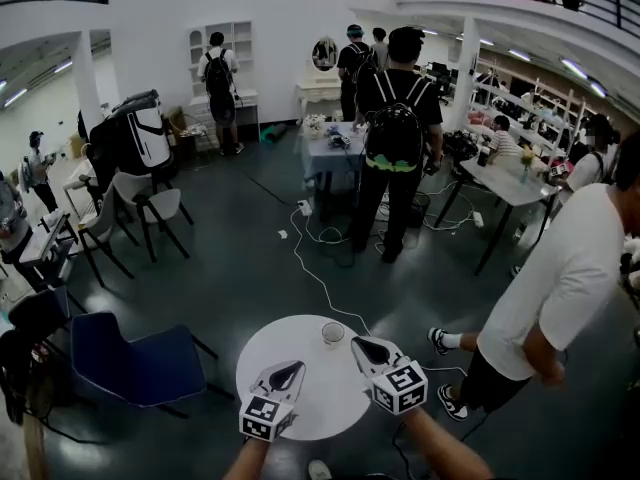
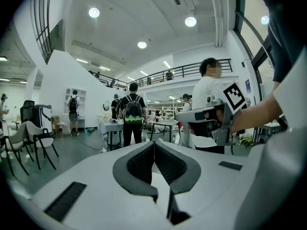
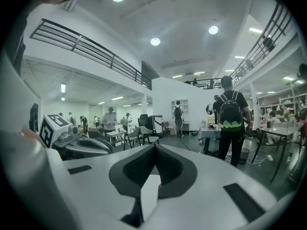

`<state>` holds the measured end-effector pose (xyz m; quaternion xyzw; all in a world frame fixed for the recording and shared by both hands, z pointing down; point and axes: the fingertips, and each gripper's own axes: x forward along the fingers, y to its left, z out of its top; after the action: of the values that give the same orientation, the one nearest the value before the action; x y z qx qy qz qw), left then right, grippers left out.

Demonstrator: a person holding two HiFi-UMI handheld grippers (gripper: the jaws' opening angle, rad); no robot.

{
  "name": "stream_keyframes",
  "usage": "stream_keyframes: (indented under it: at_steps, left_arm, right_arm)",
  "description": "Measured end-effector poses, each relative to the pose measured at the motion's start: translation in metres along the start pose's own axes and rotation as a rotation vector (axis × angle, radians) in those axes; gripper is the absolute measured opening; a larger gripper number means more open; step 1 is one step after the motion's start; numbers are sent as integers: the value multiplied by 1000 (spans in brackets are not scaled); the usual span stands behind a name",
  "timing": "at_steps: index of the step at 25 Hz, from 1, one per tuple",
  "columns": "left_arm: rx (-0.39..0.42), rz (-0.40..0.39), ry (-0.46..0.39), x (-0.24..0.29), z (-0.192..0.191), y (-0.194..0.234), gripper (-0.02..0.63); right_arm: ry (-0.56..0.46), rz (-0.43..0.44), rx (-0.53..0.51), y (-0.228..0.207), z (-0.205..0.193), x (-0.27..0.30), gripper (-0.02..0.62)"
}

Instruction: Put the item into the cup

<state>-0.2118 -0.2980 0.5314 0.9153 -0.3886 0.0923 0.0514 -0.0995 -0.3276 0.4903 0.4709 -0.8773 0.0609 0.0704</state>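
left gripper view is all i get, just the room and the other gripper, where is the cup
Observer: In the head view the cup stands on the round white table, near its far edge.
Operator: ok and where are the grippers from it
Observer: Both show over the table on the near side of the cup. The right gripper is nearer to it than the left gripper.
Operator: is the right one carrying anything
Observer: No. The right gripper view shows its jaws together with nothing between them.
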Motion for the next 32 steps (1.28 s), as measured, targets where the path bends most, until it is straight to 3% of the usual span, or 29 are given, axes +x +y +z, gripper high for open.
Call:
stream_keyframes:
  at_steps: [11,18,32]
  left_arm:
    - [26,-7,-8,1,7,-70,17]
    - [0,-6,-41,-1,24,-118,17]
    - [15,54,-57,-41,29,-242,17]
  right_arm:
    - [-21,-3,0,-14,-3,-72,17]
    - [-38,-1,4,-25,-6,-121,17]
    - [-75,57,-10,-19,-16,-246,17]
